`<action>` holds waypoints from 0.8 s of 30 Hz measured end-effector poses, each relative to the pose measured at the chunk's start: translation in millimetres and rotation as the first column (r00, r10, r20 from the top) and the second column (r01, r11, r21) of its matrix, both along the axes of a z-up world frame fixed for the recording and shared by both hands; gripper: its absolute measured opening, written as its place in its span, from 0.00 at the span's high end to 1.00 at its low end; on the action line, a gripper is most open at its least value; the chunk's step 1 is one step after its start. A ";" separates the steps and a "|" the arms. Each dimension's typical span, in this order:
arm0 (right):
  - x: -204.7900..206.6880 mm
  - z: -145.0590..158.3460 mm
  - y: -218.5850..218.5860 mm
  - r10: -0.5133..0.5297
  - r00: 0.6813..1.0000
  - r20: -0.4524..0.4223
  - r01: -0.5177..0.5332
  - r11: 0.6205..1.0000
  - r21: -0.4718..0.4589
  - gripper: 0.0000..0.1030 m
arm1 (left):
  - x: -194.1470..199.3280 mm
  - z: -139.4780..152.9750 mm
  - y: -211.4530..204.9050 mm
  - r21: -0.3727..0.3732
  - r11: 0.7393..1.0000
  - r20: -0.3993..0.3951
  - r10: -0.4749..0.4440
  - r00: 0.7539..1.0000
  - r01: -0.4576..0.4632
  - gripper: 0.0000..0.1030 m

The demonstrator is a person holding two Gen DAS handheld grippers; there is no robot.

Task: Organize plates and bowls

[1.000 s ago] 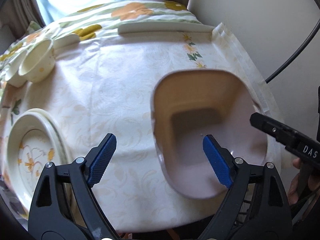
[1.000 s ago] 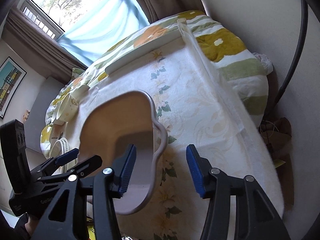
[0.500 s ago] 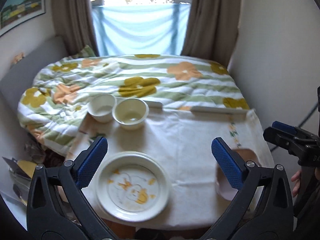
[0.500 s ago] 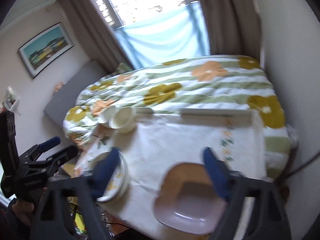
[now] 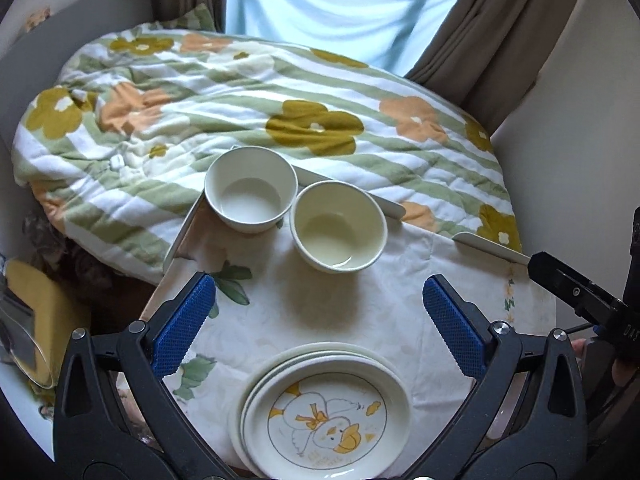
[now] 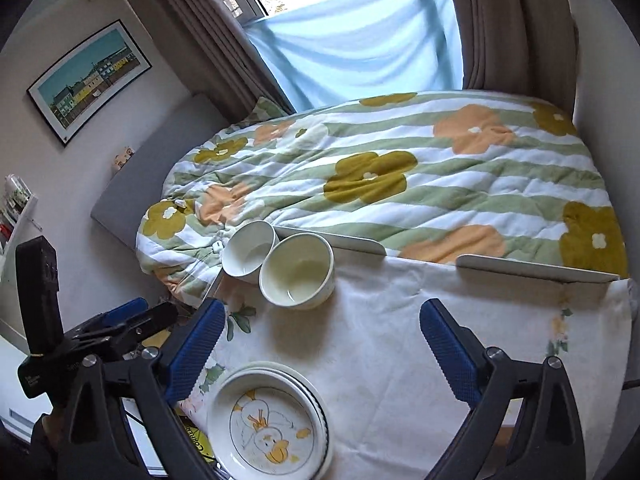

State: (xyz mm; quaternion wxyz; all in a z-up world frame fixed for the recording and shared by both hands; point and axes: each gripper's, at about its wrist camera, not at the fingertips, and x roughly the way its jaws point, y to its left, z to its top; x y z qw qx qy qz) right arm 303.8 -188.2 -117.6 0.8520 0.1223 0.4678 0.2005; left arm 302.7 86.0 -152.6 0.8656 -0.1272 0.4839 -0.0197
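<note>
With both grippers, left gripper point(image 5: 318, 324) and right gripper point(image 6: 320, 346), spread wide and empty, the two bowls point(image 5: 338, 226) at the tabletop's far edge likely need nesting next.

A bed with a flower-patterned quilt point(image 6: 400, 184) is seen across the middle. Brown curtains point(image 6: 208, 36) and a pale blue sheet point(image 6: 360, 44) are hung over the bright window up top. A framed harbour print point(image 6: 88, 76) is mounted upper left.
</note>
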 end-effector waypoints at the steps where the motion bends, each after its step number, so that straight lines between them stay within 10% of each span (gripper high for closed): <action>1: 9.8 -9.0 7.8 0.001 1.000 -0.026 -0.001 1.000 0.000 0.06 | 8.7 -7.6 4.4 -0.011 1.000 -0.017 -0.001 1.000 0.001 0.00; 6: 52.0 -56.8 40.2 -0.021 0.989 -0.143 0.015 0.999 -0.043 0.07 | 54.8 -56.9 23.2 -0.072 0.997 -0.111 -0.023 0.993 0.015 0.05; 11: 80.1 -107.9 58.0 -0.051 0.966 -0.253 0.042 0.998 -0.041 0.37 | 95.8 -103.0 21.7 -0.121 0.990 -0.195 -0.095 0.976 0.073 0.30; 24: 103.2 -151.6 73.6 -0.100 0.938 -0.331 0.089 0.995 -0.049 0.74 | 130.1 -145.7 11.9 -0.130 0.981 -0.240 -0.174 0.955 0.146 0.84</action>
